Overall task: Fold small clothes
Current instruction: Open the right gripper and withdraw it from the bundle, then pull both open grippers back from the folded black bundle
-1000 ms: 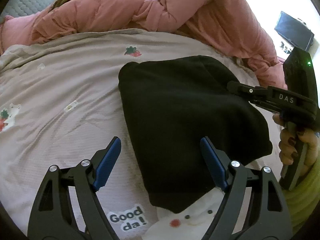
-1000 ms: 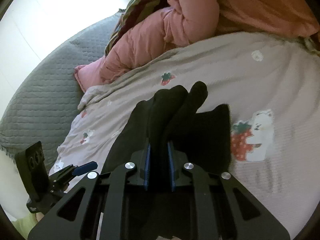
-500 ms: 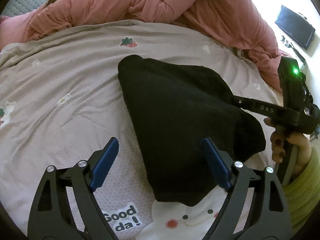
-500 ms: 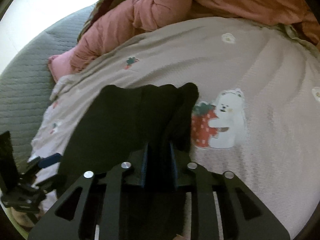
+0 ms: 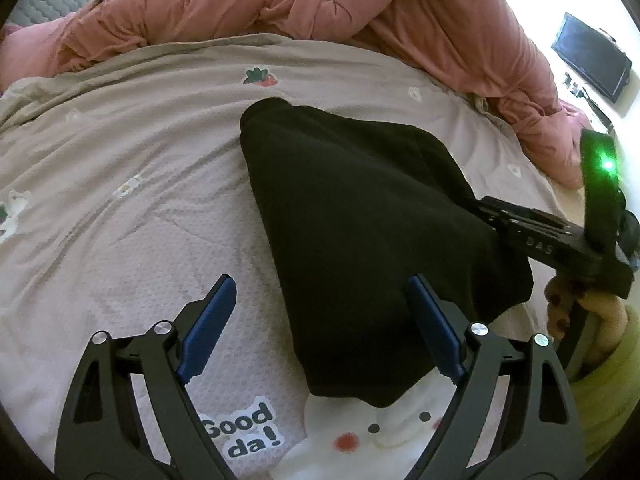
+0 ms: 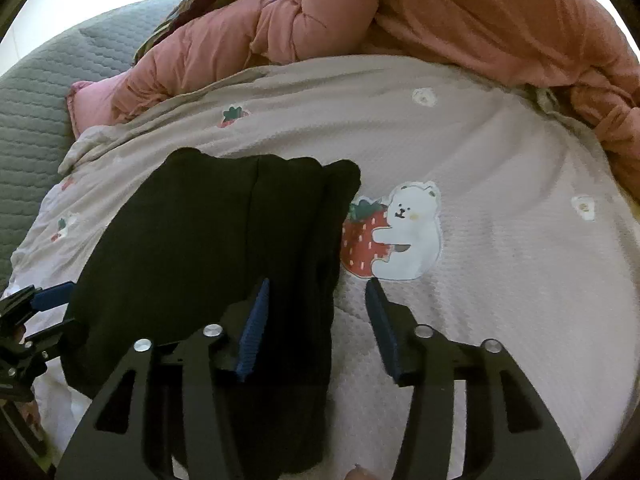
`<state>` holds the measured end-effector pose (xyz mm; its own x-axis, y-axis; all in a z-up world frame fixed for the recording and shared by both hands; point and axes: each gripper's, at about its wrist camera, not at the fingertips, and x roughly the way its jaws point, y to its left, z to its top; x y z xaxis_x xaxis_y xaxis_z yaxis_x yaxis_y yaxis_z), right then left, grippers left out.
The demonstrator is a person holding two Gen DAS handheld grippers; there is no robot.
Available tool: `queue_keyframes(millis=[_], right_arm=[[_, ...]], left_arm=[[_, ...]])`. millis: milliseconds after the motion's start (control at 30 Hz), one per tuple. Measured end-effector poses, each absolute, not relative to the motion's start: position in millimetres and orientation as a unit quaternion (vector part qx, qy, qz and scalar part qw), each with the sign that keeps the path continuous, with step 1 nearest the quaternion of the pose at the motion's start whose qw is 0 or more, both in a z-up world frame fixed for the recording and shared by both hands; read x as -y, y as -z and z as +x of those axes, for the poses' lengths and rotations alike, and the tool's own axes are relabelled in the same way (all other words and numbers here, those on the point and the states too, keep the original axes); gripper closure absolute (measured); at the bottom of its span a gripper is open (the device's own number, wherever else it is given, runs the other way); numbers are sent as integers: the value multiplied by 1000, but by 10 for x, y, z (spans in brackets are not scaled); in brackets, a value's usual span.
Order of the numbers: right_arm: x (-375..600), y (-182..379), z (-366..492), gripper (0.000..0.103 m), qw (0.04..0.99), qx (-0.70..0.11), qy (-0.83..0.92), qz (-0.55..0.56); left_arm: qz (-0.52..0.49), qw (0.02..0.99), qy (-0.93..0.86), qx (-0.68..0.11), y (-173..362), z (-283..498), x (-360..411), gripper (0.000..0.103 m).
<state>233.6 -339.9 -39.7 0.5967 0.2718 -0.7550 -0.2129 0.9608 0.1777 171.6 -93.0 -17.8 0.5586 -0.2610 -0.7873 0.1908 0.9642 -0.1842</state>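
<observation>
"Good da!" in black letters on a white patch of the bed cover, and faint "DAS" on the side of the right gripper.

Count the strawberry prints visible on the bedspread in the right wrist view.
4. A large strawberry hugged by the white bear, a small one near the pink duvet, and two small ones at the left edge. The black garment may hide more.

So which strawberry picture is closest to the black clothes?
The big strawberry hugged by the white bear, touching the black clothes. The small strawberry sits apart, farther up the blanket.
</observation>
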Motion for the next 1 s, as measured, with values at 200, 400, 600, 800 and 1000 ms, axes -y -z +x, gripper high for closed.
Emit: queue_keyframes(millis=[200,400,600,800,1000], right_arm=[[3456,241,2137,38,900,-411,-140,42],[3459,10,1871,17,914,-379,-139,35],[3482,-227,1617,7,933,-335,-121,44],[3474,-395,1358,5,941,-311,-126,54],[3414,-488,1070,5,947,-294,-119,48]], left_arm=[[-36,883,129,-449,150,1665,942,23],[-26,890,130,-437,31,1560,976,18],[-16,899,124,-420,-118,1426,951,12],[-1,912,106,-396,-259,1210,890,10],[3,922,90,-376,-383,974,811,10]])
